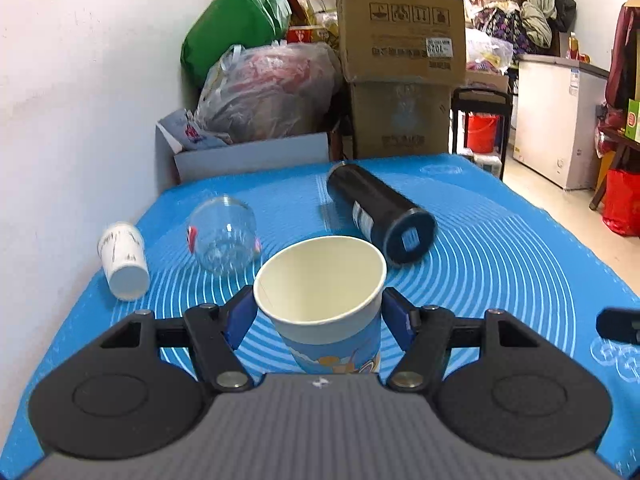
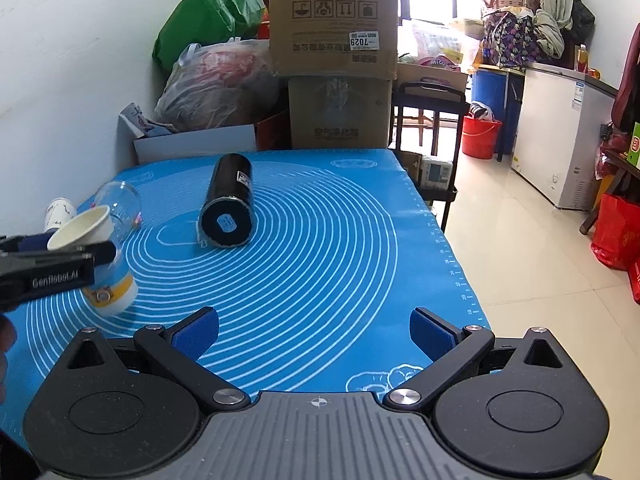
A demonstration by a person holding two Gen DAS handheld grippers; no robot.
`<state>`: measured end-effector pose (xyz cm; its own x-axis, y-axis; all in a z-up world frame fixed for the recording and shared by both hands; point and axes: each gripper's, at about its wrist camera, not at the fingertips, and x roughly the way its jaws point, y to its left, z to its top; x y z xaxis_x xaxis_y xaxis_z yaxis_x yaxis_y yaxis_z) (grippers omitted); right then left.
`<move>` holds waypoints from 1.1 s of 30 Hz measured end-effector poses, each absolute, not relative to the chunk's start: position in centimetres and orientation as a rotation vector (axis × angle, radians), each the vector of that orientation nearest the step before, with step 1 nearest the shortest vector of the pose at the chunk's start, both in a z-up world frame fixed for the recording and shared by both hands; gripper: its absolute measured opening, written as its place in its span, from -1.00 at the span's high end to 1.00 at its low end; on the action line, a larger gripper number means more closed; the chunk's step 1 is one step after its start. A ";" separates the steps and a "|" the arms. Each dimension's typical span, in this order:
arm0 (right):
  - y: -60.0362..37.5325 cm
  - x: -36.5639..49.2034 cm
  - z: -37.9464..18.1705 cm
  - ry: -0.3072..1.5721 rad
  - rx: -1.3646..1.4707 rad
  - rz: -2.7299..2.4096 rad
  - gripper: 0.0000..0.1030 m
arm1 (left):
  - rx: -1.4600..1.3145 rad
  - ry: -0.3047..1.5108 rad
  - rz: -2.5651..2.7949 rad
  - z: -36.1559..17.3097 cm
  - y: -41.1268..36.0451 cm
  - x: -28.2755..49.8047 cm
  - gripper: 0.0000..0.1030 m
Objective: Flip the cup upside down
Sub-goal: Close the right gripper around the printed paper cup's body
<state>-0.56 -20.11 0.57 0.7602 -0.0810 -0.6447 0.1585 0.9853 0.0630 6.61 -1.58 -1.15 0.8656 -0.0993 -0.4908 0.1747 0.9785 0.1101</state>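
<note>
A paper cup, cream inside with a blue printed outside, sits between the blue pads of my left gripper. Its mouth faces up and away from me. In the right wrist view the same cup is tilted and held above the blue mat at the far left, with my left gripper closed on its upper wall. My right gripper is open and empty over the mat's near edge.
A black cylinder flask lies on its side mid-mat. A clear glass cup and a small white paper cup lie on their sides at the left. Cardboard boxes and bags stand behind the table. The white wall is at the left.
</note>
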 end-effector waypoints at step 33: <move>-19.9 -1.0 0.1 0.740 0.077 -0.114 -1.00 | 0.189 0.532 -0.170 -1.9 -1.7 4.2 -0.85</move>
<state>-0.99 -19.86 0.05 0.7328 -0.0764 -0.6762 0.1310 0.9909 0.0300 4.22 -1.67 -1.90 0.8486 -0.1117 -0.5171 0.2091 0.9687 0.1340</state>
